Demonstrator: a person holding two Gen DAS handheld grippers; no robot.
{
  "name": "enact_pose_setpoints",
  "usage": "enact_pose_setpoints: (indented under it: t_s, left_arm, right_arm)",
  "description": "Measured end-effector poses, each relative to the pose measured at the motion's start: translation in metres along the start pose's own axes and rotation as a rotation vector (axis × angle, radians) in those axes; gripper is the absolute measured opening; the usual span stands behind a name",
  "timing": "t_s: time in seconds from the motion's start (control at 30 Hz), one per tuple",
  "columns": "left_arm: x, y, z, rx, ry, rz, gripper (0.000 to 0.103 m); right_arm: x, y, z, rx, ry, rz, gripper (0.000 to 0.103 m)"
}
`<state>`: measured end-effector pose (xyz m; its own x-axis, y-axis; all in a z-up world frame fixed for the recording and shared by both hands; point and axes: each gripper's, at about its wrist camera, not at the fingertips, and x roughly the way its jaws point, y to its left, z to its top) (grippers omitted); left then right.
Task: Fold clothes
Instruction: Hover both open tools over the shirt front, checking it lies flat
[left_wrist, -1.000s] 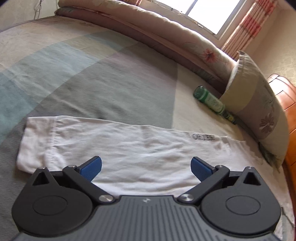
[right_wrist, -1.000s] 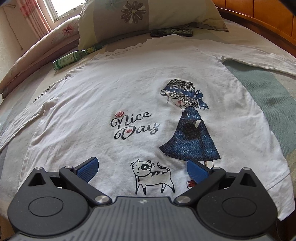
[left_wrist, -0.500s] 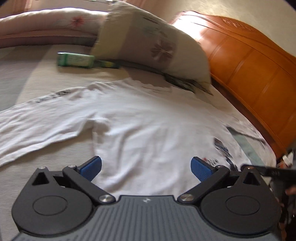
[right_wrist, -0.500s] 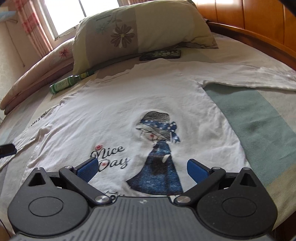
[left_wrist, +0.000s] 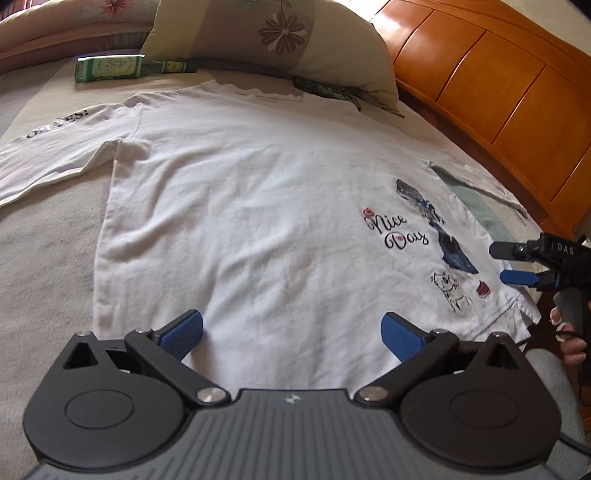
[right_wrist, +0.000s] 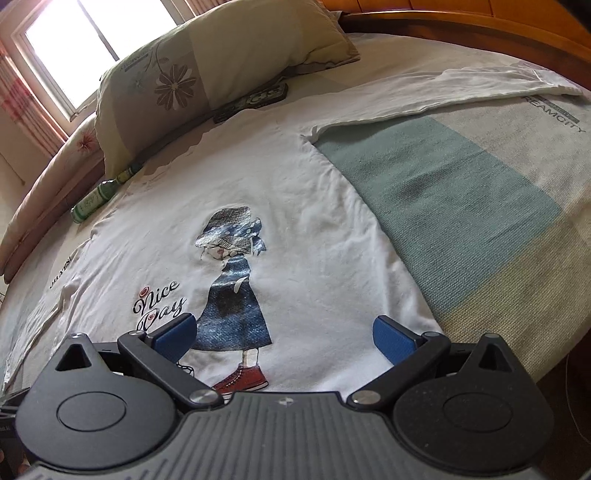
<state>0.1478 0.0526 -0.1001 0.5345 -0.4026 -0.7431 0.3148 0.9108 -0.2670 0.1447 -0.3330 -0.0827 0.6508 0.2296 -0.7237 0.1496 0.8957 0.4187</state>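
Note:
A white long-sleeved shirt (left_wrist: 258, 206) (right_wrist: 295, 229) lies flat and face up on the bed, printed with "Nice Day" and a girl in a blue dress. Both sleeves are spread out to the sides. My left gripper (left_wrist: 291, 334) hovers open over the hem near the shirt's left side, holding nothing. My right gripper (right_wrist: 282, 338) is open over the hem by the girl's red shoes, with nothing between its blue pads. In the left wrist view the right gripper (left_wrist: 506, 264) appears at the shirt's lower right corner, held by a hand (left_wrist: 569, 339).
A flowered pillow (left_wrist: 280, 33) (right_wrist: 207, 70) lies beyond the collar, with a green bottle (left_wrist: 110, 68) (right_wrist: 99, 195) beside it and a dark flat object (right_wrist: 255, 101) under its edge. A wooden headboard (left_wrist: 498, 96) runs along the right. The striped bedspread (right_wrist: 461, 206) lies bare to the shirt's right.
My left gripper has swung from the left sleeve round to the shirt's hem. The right gripper has come lower and closer to the hem, shifting right over the print. Both stay open.

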Motion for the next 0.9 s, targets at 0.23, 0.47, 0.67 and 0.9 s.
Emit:
enact_pose_setpoints:
  t_s: [0.23, 0.47, 0.67, 0.9]
  left_arm:
    - [-0.021, -0.007, -0.010, 0.022, -0.011, 0.049, 0.102]
    - [-0.016, -0.010, -0.026, 0.055, 0.020, 0.046, 0.102]
    - [-0.023, 0.001, -0.020, -0.011, 0.009, 0.051, 0.102]
    - [0.000, -0.017, 0.003, 0.015, 0.004, 0.007, 0.102]
  right_arm:
    - [-0.006, 0.044, -0.003, -0.013, 0.047, 0.274, 0.103]
    - [0.013, 0.056, -0.021, -0.038, 0.122, 0.221, 0.103]
    - [-0.006, 0.029, -0.008, 0.005, 0.054, 0.091, 0.103]
    - [0.004, 0.056, -0.009, -0.058, 0.079, 0.198, 0.103]
